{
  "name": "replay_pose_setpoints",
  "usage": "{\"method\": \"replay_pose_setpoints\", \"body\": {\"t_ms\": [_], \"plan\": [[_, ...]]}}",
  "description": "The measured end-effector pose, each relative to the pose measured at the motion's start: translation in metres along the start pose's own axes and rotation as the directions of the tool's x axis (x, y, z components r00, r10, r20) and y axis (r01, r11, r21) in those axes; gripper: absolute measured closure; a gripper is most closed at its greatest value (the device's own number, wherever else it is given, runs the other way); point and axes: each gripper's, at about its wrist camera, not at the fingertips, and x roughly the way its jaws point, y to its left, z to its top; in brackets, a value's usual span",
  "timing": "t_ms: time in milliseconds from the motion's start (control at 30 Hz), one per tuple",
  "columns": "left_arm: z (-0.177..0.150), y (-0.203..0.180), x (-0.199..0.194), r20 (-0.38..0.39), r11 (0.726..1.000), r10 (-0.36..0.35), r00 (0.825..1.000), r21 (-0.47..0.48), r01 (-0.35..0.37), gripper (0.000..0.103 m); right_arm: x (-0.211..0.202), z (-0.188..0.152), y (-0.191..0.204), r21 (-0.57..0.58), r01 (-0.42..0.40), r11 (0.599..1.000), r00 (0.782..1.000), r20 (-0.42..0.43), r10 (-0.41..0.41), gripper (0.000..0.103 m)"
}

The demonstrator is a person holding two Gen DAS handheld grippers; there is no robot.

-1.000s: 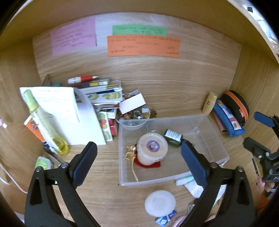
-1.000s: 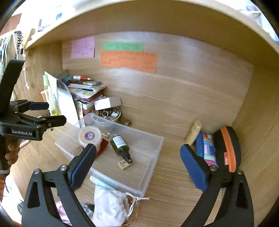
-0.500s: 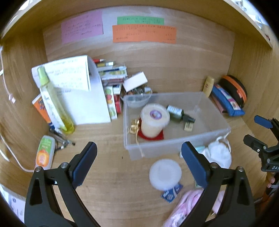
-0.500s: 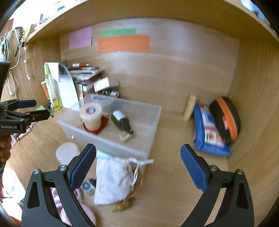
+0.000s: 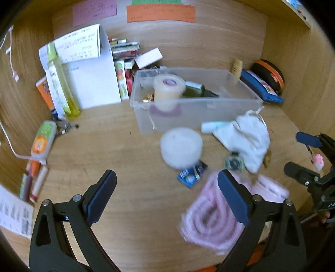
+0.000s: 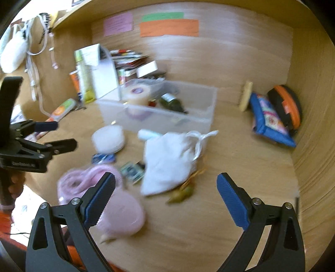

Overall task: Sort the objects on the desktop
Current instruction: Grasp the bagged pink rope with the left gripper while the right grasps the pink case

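Observation:
A clear plastic bin (image 5: pixel 194 117) (image 6: pixel 167 119) stands mid-desk, holding a cream round tub (image 5: pixel 168 87) and a dark green bottle (image 5: pixel 196 91). In front of it lie a white round lid (image 5: pixel 181 147) (image 6: pixel 108 139), a white drawstring pouch (image 5: pixel 246 139) (image 6: pixel 169 161), a pink knitted piece (image 5: pixel 211 217) (image 6: pixel 98 192), a blue packet (image 5: pixel 191 174) and a small green packet (image 6: pixel 133 170). My left gripper (image 5: pixel 166 197) hovers open over the near desk. My right gripper (image 6: pixel 165 199) is open too, above the pouch's near end. Nothing is between either pair of fingers.
A white folder (image 5: pixel 90 71), a yellow-green spray bottle (image 5: pixel 60 79) and stacked books (image 5: pixel 124 48) stand at the back left. A blue pouch (image 6: pixel 270 119) and an orange-black case (image 6: pixel 286 106) lean in the right corner. Coloured notes (image 5: pixel 160 12) hang on the back wall.
Both grippers have pulled back from the bin toward the desk's front edge, so the lid, pouch and pink knit now fill the foreground. Both stay open.

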Motion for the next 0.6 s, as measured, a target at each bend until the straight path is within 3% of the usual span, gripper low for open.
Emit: {"method": "replay_pose_setpoints", "body": {"t_ms": [367, 467, 600], "plan": [[-0.043, -0.007, -0.009, -0.045, 1.0, -0.03, 0.999, -0.008, 0.029, 0.005, 0.016, -0.031, 0.023, -0.013, -0.131, 0.991, 0.989, -0.07, 0.13, 0.008], [-0.049, -0.009, -0.008, -0.055, 0.998, -0.055, 0.997, -0.009, 0.055, 0.005, 0.026, -0.035, 0.023, 0.01, -0.171, 0.985, 0.98, -0.103, 0.171, 0.019], [-0.054, -0.019, -0.005, -0.066, 0.998, -0.065, 0.996, 0.024, 0.066, 0.005, 0.038, -0.038, 0.022, 0.04, -0.205, 0.978, 0.968, -0.136, 0.209, 0.025]]}}
